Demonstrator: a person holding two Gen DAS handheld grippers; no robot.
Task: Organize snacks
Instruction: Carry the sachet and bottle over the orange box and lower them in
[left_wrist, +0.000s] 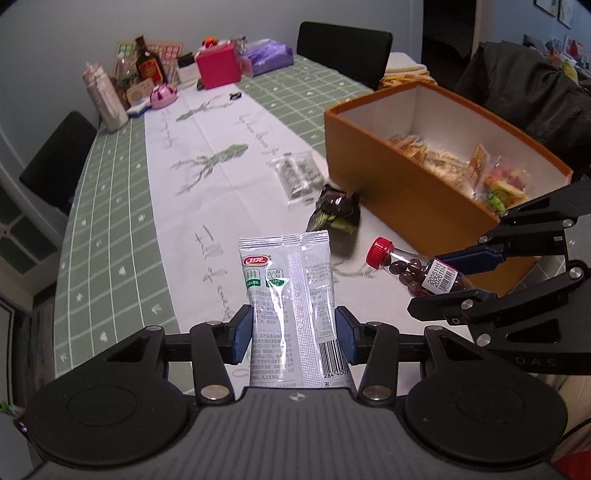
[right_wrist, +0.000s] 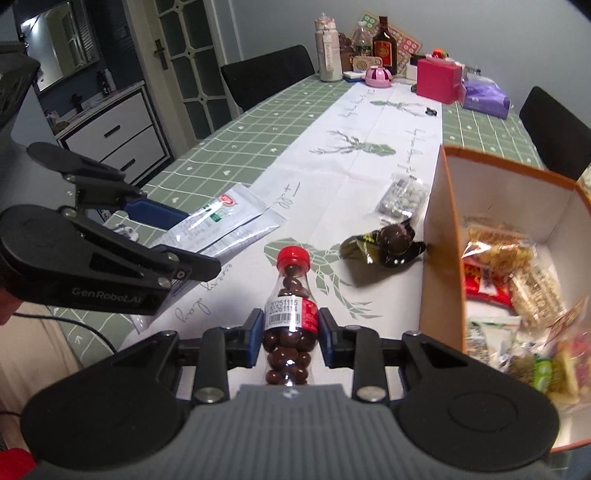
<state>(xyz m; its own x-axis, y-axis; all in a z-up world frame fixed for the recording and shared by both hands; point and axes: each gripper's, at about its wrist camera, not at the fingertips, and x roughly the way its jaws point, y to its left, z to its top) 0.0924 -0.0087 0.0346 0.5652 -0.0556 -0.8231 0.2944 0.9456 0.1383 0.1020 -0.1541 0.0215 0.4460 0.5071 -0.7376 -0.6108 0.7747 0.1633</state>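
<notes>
Above the green-checked tablecloth (left_wrist: 110, 206) beside black chairs (left_wrist: 343, 48): left tool (left_wrist: 293, 334) clamping sachet (left_wrist: 291, 295), right tool (right_wrist: 291, 338) clamping bottle (right_wrist: 290, 314).

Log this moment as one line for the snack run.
left tool: shut on white sachet | right tool: shut on chocolate-bean bottle | orange box: partly filled

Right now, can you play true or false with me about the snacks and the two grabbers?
1. The left gripper holds a silvery snack pouch. True.
2. The right gripper holds a green can. False: it grips a small bottle with a red cap, full of brown candies.
3. The orange box is empty. False: packets of snacks already lie inside it.
4. A dark wrapped snack lies on the table beside the box. True.
5. The clear packet of pale balls is in the box. False: it lies on the tablecloth.
</notes>
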